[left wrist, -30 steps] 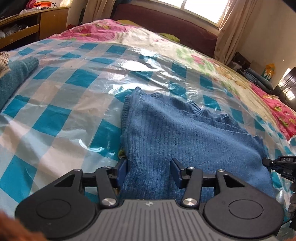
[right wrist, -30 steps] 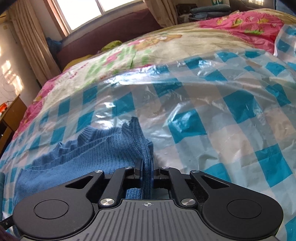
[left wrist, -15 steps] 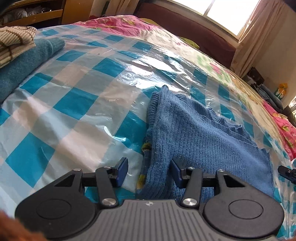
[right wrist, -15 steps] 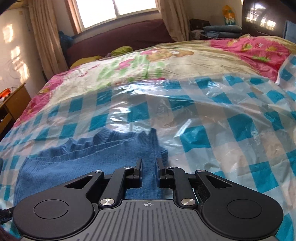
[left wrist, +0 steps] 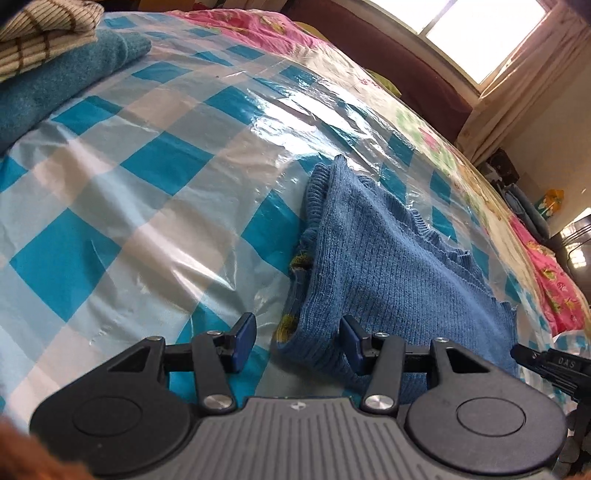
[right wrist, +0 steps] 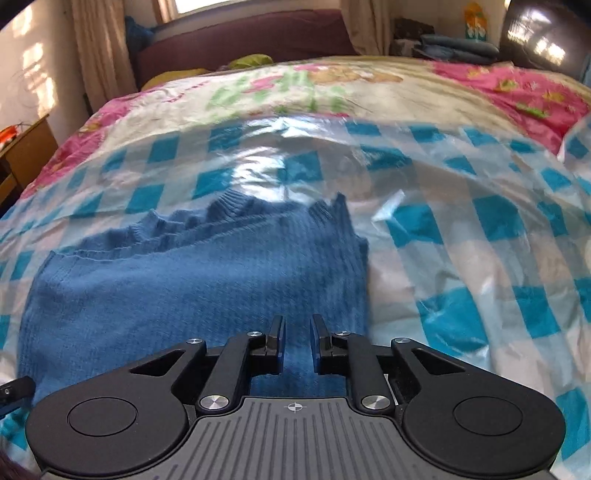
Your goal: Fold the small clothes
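Observation:
A folded blue knit sweater (left wrist: 388,266) lies on the blue-and-white checked plastic sheet (left wrist: 147,192) that covers the bed. My left gripper (left wrist: 297,341) is open, and the sweater's near left corner lies between its jaws without being pinched. In the right wrist view the same sweater (right wrist: 192,284) fills the lower left. My right gripper (right wrist: 297,338) hovers over its near right part, jaws slightly apart and holding nothing. The tip of the right gripper shows at the right edge of the left wrist view (left wrist: 546,363).
A folded teal towel (left wrist: 62,77) with a striped beige cloth (left wrist: 40,33) on top lies at the far left. A floral quilt (right wrist: 314,85) covers the far bed. A dark headboard (right wrist: 240,37) and curtains stand behind. A wooden cabinet (right wrist: 22,151) stands at left.
My right gripper has let go of the sweater's edge and opened a little, and the sweater now lies flat. My left gripper stayed open and shifted left off the sweater's body to its corner.

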Demonstrator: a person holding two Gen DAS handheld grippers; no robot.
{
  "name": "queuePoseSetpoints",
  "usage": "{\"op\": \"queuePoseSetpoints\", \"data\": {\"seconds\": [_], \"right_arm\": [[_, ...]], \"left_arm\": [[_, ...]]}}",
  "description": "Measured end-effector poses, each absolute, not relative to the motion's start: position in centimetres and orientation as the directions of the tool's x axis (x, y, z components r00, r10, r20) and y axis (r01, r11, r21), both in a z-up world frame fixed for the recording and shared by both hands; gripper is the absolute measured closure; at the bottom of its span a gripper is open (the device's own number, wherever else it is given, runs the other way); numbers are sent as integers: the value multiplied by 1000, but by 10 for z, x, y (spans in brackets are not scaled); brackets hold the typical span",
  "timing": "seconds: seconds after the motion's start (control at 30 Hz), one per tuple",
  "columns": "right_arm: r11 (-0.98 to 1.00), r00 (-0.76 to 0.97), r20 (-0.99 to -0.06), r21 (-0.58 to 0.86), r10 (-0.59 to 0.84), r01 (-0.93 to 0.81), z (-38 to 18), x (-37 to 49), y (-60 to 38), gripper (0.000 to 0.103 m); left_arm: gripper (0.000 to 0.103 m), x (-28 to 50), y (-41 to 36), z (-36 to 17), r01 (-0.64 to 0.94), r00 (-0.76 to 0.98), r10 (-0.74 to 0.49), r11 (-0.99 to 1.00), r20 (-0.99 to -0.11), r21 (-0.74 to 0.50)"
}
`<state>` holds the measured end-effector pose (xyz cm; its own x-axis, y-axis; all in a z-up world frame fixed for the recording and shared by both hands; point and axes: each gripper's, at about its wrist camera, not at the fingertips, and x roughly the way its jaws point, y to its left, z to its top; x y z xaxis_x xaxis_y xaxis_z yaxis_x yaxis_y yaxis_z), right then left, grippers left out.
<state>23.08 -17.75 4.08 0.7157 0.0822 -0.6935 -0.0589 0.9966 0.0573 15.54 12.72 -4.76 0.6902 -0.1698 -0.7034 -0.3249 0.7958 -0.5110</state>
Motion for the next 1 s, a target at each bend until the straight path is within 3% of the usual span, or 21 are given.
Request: {"op": "queuePoseSetpoints", "data": {"seconds": [0.13, 0.3, 0.53, 0.77, 0.9, 1.0], "right_arm": [[977, 685, -702, 79, 195, -198, 54, 242, -116, 86], [928, 563, -777, 70, 280, -365, 49, 266, -24, 77], [891, 492, -834, -2, 249, -454, 38, 297, 67, 66], [847, 475, -873, -166, 112, -505, 16, 310, 120, 51], [794, 491, -871, -282, 24, -539, 1, 308, 134, 52], [786, 500, -866, -309, 2, -536, 1, 309, 131, 66]], "left_arm": [[50, 147, 124, -50, -314, 685, -200, 786, -700, -532], [50, 146, 126, -54, -299, 687, -235, 771, -688, -563], [50, 145, 135, -57, -292, 696, -276, 734, -663, -613], [50, 146, 134, -57, -282, 697, -288, 732, -657, -620], [50, 148, 131, -57, -276, 697, -280, 745, -660, -608], [50, 147, 129, -55, -271, 701, -272, 753, -659, -600]]}}
